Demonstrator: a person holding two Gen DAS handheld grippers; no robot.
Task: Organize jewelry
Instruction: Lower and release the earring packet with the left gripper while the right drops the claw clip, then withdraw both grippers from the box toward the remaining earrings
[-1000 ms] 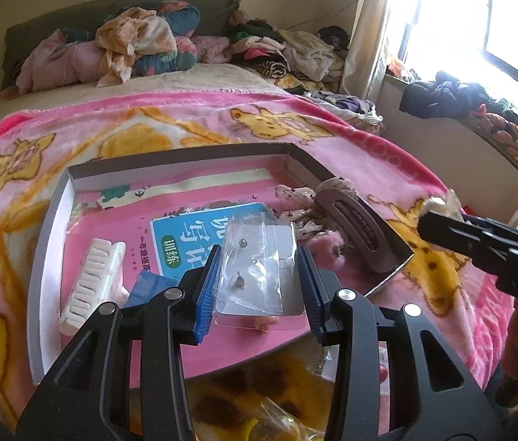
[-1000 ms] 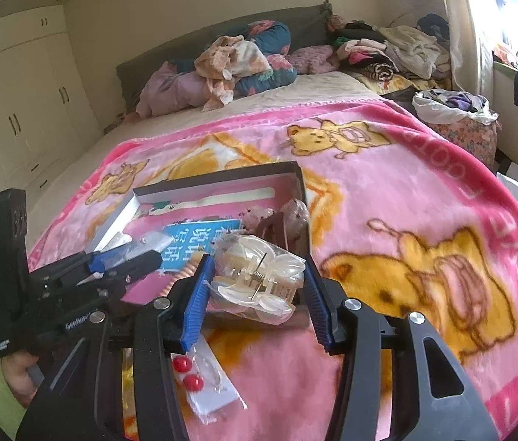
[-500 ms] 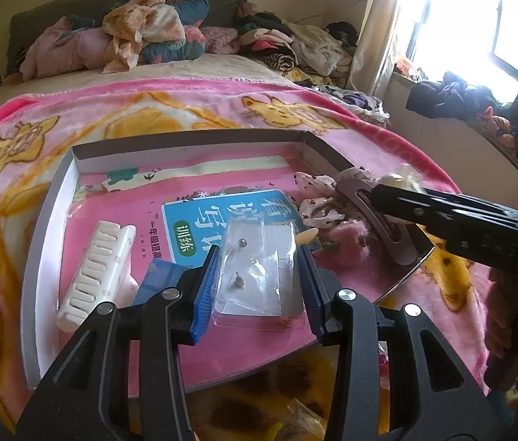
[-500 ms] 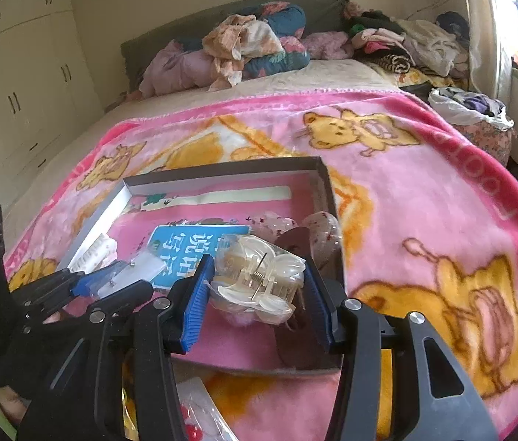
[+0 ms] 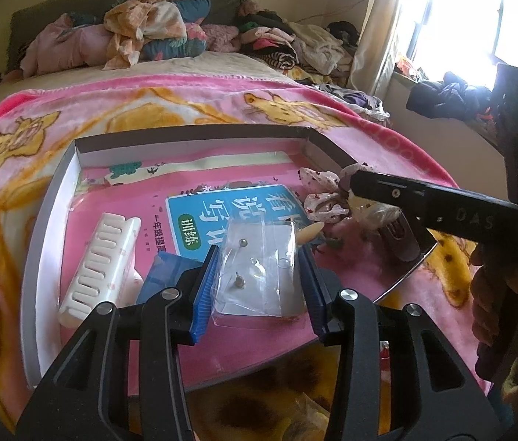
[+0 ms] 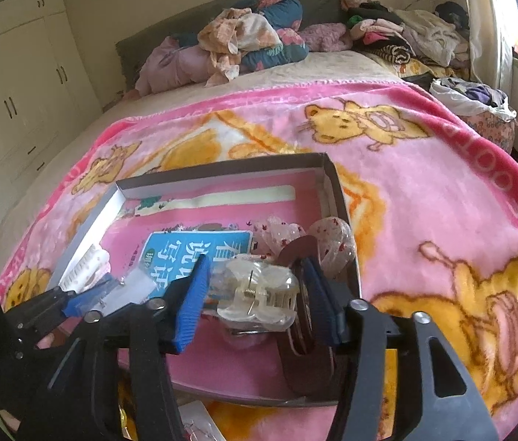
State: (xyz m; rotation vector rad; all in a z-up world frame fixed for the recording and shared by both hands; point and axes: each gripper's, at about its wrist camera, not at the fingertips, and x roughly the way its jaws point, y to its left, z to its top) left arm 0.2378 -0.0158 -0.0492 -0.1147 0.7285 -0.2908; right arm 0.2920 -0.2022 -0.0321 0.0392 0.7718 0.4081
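A shallow grey box [image 5: 38, 220] [image 6: 332, 176] with a pink lining lies on the pink bear blanket. My left gripper [image 5: 259, 283] is shut on a clear packet of stud earrings [image 5: 259, 268], held just above the box floor. My right gripper [image 6: 255, 301] is shut on a clear claw hair clip [image 6: 259, 294], held over the box's right part; it shows in the left wrist view [image 5: 373, 202] at the right. A white comb clip [image 5: 101, 264], patterned scrunchies [image 6: 332, 242] and a brown hair clip [image 6: 303, 330] lie in the box.
A blue-covered booklet [image 5: 222, 213] lies in the box's middle. More small packets lie on the blanket in front of the box [image 6: 196, 422]. Piled clothes [image 6: 244, 36] fill the far end of the bed. A window ledge with clothes [image 5: 450, 99] is at the right.
Both grippers have moved forward over the box and lower. The right gripper with the clear claw clip has come in over the box's right side. Both grips are unchanged.
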